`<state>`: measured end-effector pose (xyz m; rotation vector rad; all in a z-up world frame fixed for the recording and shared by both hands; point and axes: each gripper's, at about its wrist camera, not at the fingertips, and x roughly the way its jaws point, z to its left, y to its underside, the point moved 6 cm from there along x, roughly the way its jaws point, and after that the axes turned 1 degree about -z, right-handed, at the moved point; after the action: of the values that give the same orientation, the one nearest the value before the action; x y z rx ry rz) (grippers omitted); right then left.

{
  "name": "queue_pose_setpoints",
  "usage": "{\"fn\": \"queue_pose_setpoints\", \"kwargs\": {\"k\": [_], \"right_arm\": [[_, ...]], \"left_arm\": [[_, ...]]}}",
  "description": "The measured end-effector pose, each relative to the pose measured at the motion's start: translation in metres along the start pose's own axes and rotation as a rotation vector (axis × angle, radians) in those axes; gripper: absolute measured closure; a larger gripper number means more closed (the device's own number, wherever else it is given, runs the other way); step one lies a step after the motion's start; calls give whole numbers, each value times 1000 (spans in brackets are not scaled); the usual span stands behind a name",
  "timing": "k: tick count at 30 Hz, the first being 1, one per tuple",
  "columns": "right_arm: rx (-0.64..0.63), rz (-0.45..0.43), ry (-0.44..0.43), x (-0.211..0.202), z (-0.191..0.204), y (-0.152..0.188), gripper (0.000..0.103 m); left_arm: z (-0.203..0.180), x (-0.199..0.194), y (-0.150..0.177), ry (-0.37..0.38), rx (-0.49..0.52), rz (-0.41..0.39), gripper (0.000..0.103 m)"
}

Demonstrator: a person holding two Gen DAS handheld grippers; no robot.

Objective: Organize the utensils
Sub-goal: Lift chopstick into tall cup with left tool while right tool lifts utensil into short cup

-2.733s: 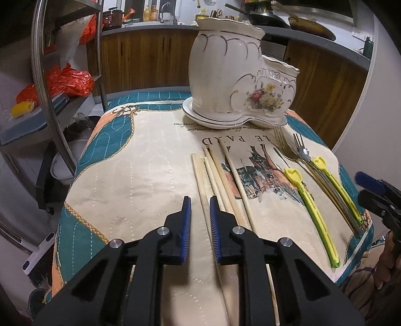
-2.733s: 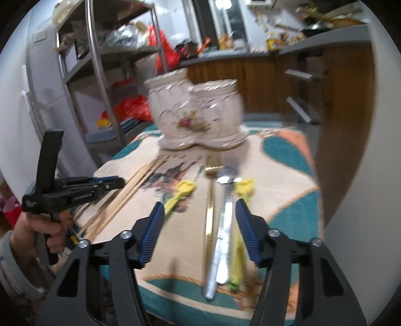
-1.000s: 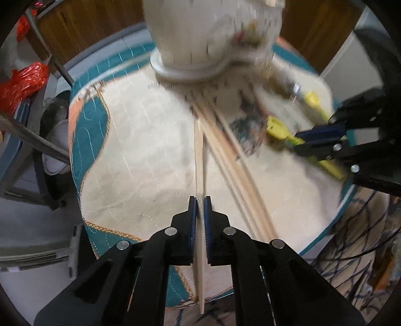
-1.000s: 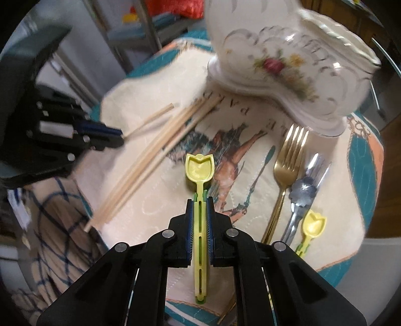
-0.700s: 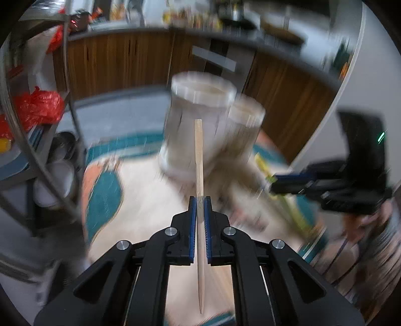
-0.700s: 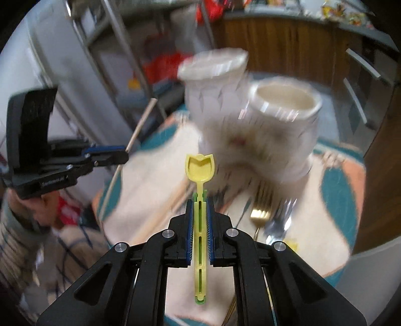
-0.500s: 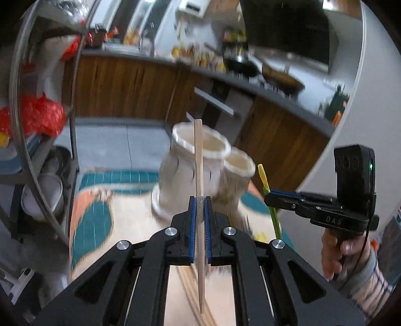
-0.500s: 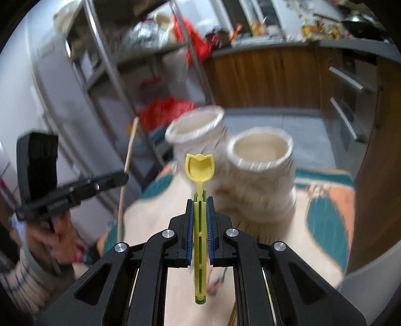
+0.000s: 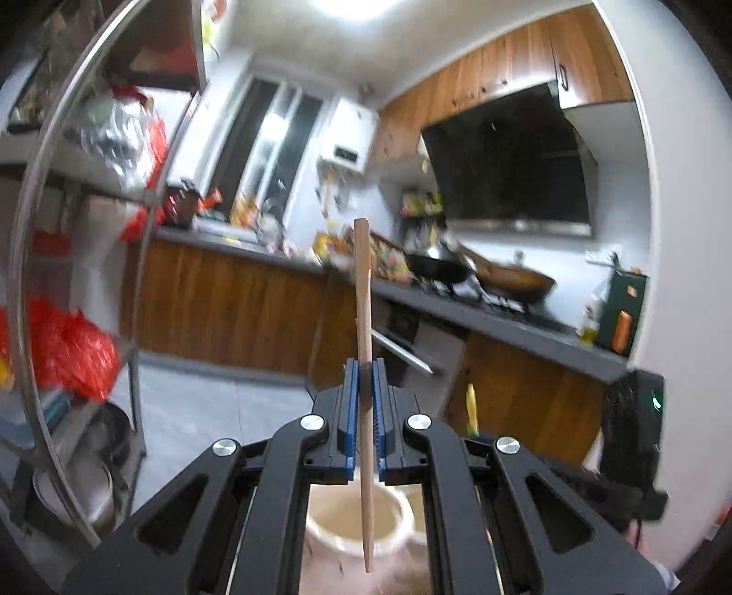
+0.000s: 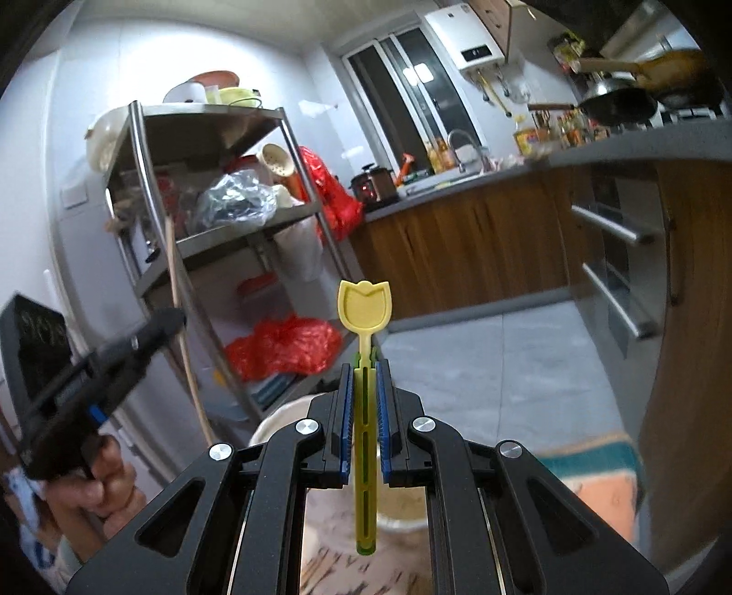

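Wooden and pale, the chopstick [image 9: 364, 348] stands upright between the blue pads of our left tongs [image 9: 364, 412], clamped tight — its lower tip hangs just over the open mouth of the cream ceramic holder [image 9: 352, 526]. In our right tongs [image 10: 364, 425] the jaws are clenched on the yellow utensil [image 10: 364, 412], its tulip-shaped end pointing up and its slotted green-edged handle running down past the pads toward the holder's rim [image 10: 274, 423], which shows directly below.

We can read no brand or label: the white water heater [image 10: 471, 41] on the far wall bears a small dark panel, too blurred to make out, and the bottles by the sink [image 10: 462, 174] are too small.

Little of the cloth-covered surface shows — only a teal and orange corner of the cloth [image 10: 604, 476] at the lower right of the right wrist view. Around us is a kitchen with wood-fronted cabinets [image 10: 457, 247], a grey worktop, a grey tiled floor [image 10: 494, 366] and a black range hood [image 9: 508, 169] over woks [image 9: 512, 274] on the stove. A steel shelf rack [image 10: 206, 219] holds red plastic bags [image 10: 283, 343] and bowls. A hand [image 10: 105, 476] grips the left tool's handle.
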<state>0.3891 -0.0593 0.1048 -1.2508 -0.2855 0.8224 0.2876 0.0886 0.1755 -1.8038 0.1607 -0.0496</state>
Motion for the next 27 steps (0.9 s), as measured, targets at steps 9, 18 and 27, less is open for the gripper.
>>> {"fn": "queue_pose_setpoints", "kwargs": {"k": [9,18,27], "right_arm": [[-46,7,96,21,-12,13,92],[-112,110,142,20,-5,33,92],[-100,213,177,34,-9,47,92]], "left_arm": [[-6,34,26,-62,23,-16,97],[-8,36,70,-85,94,171,97],[-6,53,87,-102,97,330,97]]}}
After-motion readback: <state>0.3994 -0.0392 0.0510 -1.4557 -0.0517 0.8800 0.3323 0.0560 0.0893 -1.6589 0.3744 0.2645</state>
